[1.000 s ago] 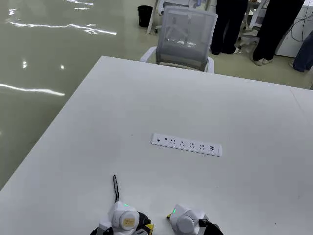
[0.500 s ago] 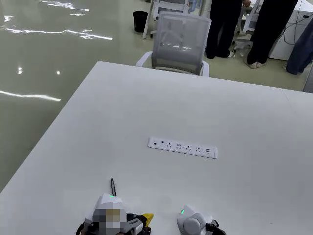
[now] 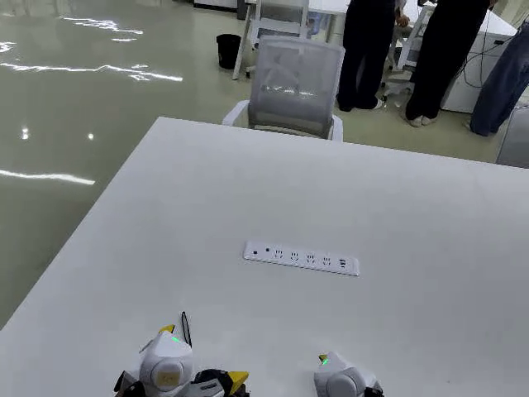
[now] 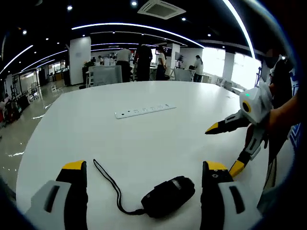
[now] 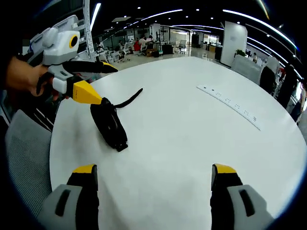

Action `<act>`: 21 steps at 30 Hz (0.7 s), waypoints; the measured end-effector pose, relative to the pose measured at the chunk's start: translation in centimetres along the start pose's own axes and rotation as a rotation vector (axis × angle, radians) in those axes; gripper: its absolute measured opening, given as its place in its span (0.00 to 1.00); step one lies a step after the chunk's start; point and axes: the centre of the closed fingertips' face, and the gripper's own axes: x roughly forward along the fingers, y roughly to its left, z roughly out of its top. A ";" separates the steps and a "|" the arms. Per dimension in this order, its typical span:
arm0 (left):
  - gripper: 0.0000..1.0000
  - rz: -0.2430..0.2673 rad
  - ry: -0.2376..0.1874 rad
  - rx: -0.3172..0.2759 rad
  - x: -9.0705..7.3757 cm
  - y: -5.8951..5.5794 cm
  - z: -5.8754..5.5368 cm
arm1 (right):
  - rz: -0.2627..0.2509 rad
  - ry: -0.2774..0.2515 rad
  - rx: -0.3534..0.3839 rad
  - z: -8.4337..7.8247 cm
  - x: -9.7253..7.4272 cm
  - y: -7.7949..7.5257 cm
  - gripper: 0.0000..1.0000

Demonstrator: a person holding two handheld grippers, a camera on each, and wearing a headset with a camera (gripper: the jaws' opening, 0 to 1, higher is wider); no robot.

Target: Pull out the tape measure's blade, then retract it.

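The black tape measure [image 4: 168, 196] lies on the white counter [image 4: 144, 96] between the left gripper's [image 4: 145, 166] spread fingers — not pinched — its strap [image 5: 128, 100] trailing away. The right gripper [image 5: 153, 168] points at it from nearby, fingers spread too, holding nothing. A power strip [image 3: 301, 257] lies well apart.

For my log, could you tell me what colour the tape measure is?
The tape measure is black; left gripper view.
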 end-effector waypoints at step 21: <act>0.99 -0.094 0.015 -0.014 -9.3 4.8 -3.5 | -0.213 -0.080 0.145 -7.0 -12.2 -1.9 1.00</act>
